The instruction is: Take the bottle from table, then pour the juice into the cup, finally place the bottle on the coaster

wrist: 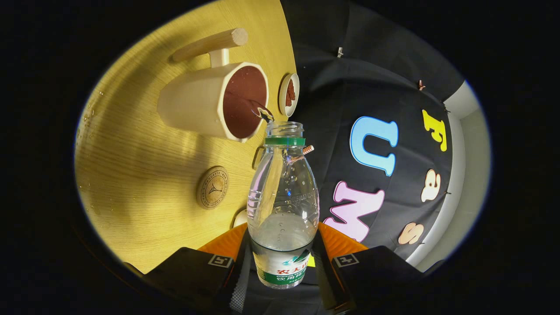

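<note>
While I hold the bottle (pixel 282 205) clamped between both fingers of the gripper (pixel 282 262), I tilt its open neck over the cup (pixel 210 103) so liquid streams in; the coaster (pixel 212 187), beside it on the table (pixel 131 175), awaits the bottle.

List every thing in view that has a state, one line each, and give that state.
Clear plastic bottle with green neck ring: uncapped, tipped, pouring a thin stream.
Cream mug with wooden handle: on the table, receiving liquid.
Round wooden coaster: bare.
Small round dish: holds something reddish.
Claw: shut on the bottle.
</note>
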A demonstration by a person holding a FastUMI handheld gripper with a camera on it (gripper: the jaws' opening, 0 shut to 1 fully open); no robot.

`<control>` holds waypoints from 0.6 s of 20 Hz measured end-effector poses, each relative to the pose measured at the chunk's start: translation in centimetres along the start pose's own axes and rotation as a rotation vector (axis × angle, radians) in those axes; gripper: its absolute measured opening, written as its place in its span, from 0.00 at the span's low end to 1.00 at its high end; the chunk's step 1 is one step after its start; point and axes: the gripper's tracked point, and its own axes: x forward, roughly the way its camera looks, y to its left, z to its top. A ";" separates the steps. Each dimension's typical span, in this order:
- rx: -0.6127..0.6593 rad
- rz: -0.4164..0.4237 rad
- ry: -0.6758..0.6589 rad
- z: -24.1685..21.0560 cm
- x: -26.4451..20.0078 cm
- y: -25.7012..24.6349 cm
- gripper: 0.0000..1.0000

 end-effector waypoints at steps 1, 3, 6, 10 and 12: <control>-0.003 -0.001 0.000 -0.1 0.1 0.1 0.68; -0.011 -0.002 -0.001 0.1 0.2 -0.1 0.68; -0.021 -0.007 0.000 0.1 0.3 -0.3 0.68; -0.048 -0.016 0.000 0.0 0.4 -0.7 0.68; -0.062 -0.021 -0.005 -0.1 0.4 -0.8 0.68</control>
